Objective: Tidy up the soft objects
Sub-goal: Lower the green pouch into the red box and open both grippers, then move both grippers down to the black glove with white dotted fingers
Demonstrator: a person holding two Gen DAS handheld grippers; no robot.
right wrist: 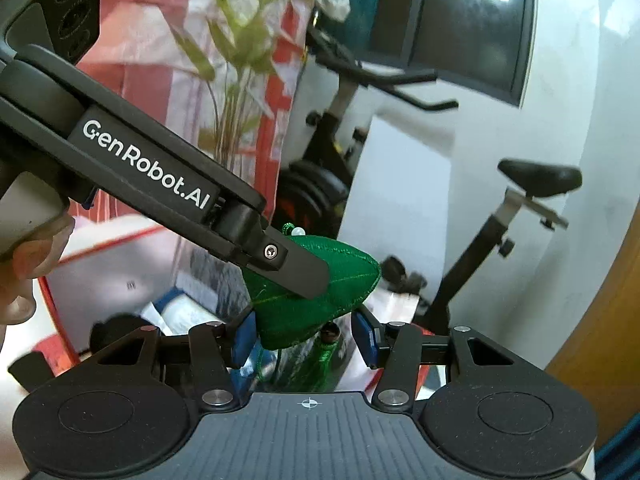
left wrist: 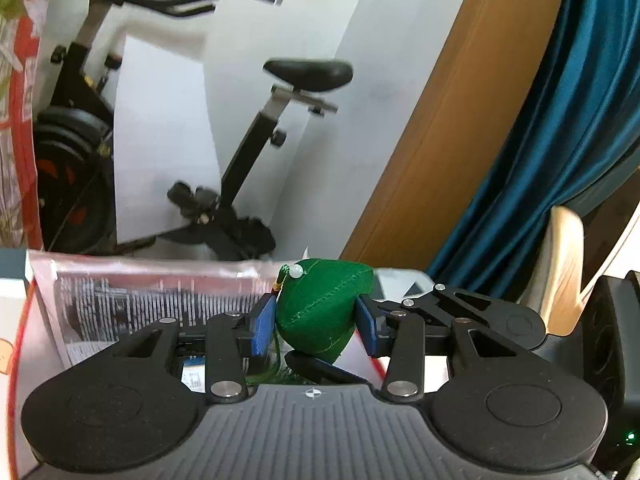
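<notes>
The green pouch (left wrist: 320, 312) is a soft, stuffed thing with stitched seams and a little white bead (left wrist: 296, 271) near its top. It is up in the air, right between both sets of tongs.

The left gripper (left wrist: 316, 326) has its blue pads (left wrist: 264, 328) pressed on the two sides of the pouch. The pad on one side touches the cloth, and the other pad looks to be just at the cloth too, so I think this one is holding the pouch. Its jaws are only as wide as the pouch is fat.

The right gripper (right wrist: 306, 336) is right under the pouch (right wrist: 312, 296). Its blue pads (right wrist: 244, 338) sit on both sides of the pouch's bottom tip. One pad seems to touch; the other looks a little apart. I cannot tell if it is squeezing yet.

From the right gripper, the pouch is straight ahead and a bit above. Its long side runs across, with a pointy end going off to the right. The left gripper's black finger (right wrist: 288, 264) lies across the top of the pouch in that view.

Both are very close, but the left one has the better hold. A green tassel (right wrist: 324, 356) hangs down below. I think the next move is passing the pouch over, so the right one must pinch first.
</notes>
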